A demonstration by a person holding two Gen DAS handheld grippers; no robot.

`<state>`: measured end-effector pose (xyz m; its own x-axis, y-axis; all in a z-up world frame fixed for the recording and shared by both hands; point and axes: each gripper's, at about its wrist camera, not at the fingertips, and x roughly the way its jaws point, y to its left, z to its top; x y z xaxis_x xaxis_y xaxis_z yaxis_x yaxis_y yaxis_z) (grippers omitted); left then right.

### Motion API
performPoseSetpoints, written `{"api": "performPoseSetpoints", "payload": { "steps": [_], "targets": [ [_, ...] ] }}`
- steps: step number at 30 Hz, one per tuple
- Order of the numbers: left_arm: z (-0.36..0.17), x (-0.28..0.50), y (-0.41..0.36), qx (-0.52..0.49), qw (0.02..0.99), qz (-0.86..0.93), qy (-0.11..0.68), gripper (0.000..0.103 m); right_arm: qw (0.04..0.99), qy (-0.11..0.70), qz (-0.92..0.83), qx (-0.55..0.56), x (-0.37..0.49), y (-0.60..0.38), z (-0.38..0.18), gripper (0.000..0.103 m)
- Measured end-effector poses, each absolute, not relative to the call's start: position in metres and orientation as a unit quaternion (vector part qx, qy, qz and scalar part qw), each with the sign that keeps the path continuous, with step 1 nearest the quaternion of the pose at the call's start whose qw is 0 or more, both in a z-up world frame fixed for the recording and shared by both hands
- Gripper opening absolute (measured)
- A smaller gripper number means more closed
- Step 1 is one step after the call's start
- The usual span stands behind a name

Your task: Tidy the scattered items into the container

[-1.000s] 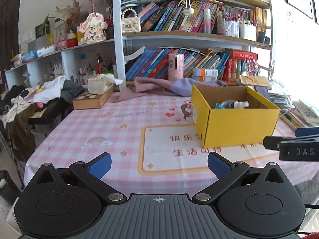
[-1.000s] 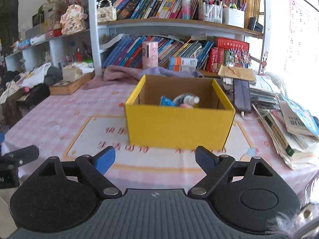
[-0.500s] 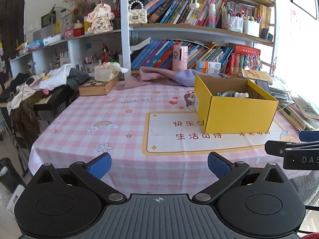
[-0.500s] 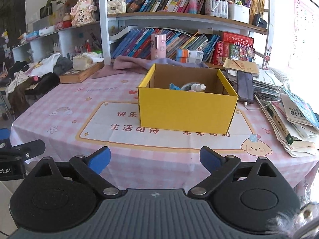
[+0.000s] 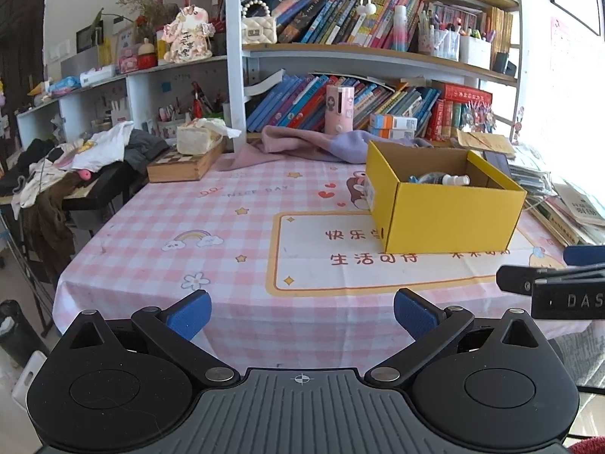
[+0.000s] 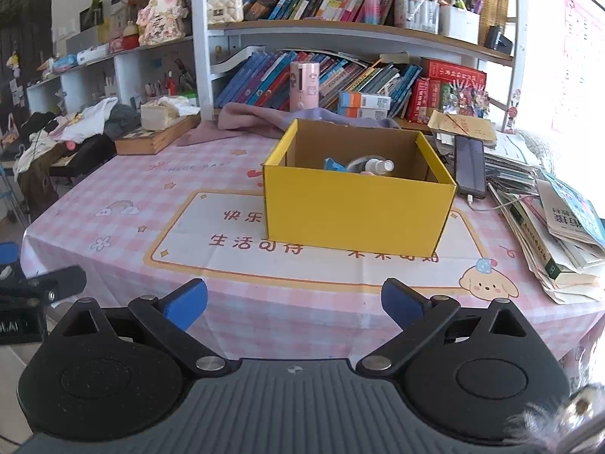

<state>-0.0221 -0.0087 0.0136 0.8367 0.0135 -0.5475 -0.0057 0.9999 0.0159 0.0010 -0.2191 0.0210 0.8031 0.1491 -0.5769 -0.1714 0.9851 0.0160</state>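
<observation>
A yellow cardboard box (image 5: pixel 450 219) (image 6: pixel 355 208) stands open on the pink checked tablecloth, right of centre. Inside it lie a small white spray bottle (image 5: pixel 453 179) (image 6: pixel 374 166) and a blue item, mostly hidden by the wall. My left gripper (image 5: pixel 302 310) is open and empty, held back over the table's near edge. My right gripper (image 6: pixel 295 300) is opening its jaws with nothing between them, also short of the table and facing the box. Each gripper shows at the edge of the other's view: the right gripper (image 5: pixel 559 287), the left gripper (image 6: pixel 34 295).
A phone (image 6: pixel 470 166) on a cable and a stack of books (image 6: pixel 559 234) lie right of the box. A wooden chess box (image 5: pixel 181 164) and a pink cloth (image 5: pixel 302 143) sit at the back below the bookshelf. Clothes (image 5: pixel 75 159) pile on a side table at left.
Both grippers have drawn back from the box, so the table's front edge now shows. The right jaws have spread a little wider. The box has not moved.
</observation>
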Motion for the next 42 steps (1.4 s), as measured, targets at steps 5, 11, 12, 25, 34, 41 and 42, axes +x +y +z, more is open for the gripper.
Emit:
{"api": "performPoseSetpoints", "payload": {
  "steps": [5, 11, 12, 25, 34, 41, 42],
  "targets": [
    [0.014, -0.023, -0.009, 0.007, 0.958, 0.005, 0.287, 0.103, 0.947, 0.309, 0.086, -0.017, 0.001, -0.220, 0.019, 0.100],
    [0.013, -0.022, -0.006, -0.001, 0.956, 0.001, 0.293, 0.103, 0.946, 0.311, 0.087, -0.017, 0.001, -0.220, 0.017, 0.100],
    [0.013, -0.022, -0.006, -0.002, 0.956, 0.001, 0.295, 0.103, 0.947, 0.309, 0.085, -0.018, 0.000, -0.220, 0.017, 0.101],
    [0.005, -0.020, -0.004, -0.009, 0.946, 0.010, 0.324, 0.103, 0.934, 0.346, 0.084, -0.016, 0.000, -0.217, 0.006, 0.103],
    [0.003, -0.018, -0.003, -0.009, 0.943, 0.010, 0.332, 0.103, 0.931, 0.354, 0.084, -0.016, 0.002, -0.216, 0.003, 0.103],
    [0.002, -0.018, -0.003, -0.009, 0.942, 0.009, 0.335, 0.103, 0.930, 0.356, 0.085, -0.019, 0.003, -0.214, 0.004, 0.103],
    [0.001, -0.018, -0.003, -0.009, 0.942, 0.009, 0.336, 0.103, 0.930, 0.358, 0.085, -0.019, 0.003, -0.214, 0.004, 0.103]
  ]
}}
